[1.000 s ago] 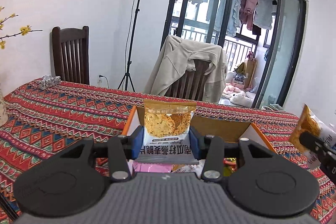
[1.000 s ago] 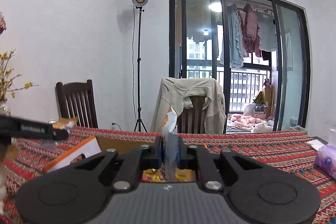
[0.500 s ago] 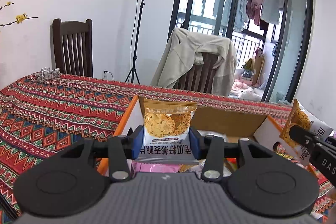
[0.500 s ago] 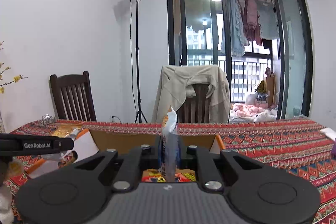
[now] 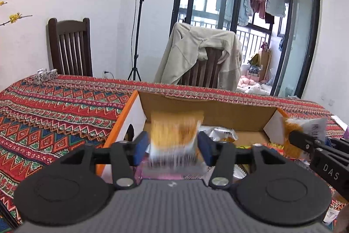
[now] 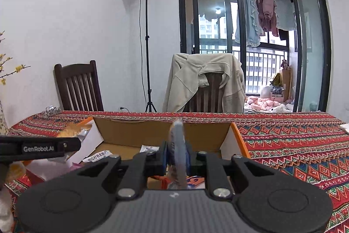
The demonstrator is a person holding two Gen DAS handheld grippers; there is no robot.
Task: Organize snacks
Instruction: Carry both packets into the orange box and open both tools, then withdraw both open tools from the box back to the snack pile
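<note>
Left hand-held gripper (image 5: 172,151) opening with the blurred packet (image 5: 175,141) dropping free between the jaws into the box (image 5: 209,111), right hand-held gripper (image 6: 176,158) just starting to loosen on its thin pack (image 6: 177,152), so best kept low over the box until both land inside.

Orange snack packet (image 5: 174,141) motion-blurred, print unreadable; second packet (image 6: 177,152) seen edge-on, blurred, front hidden.

Home dining room: table under a patterned cloth (image 5: 54,106), wooden chairs (image 5: 69,47), jacket (image 6: 205,80) slung over one chair, glass balcony doors (image 6: 250,36) with laundry (image 6: 266,12) hanging outside, light stand (image 6: 147,36) by the wall.
</note>
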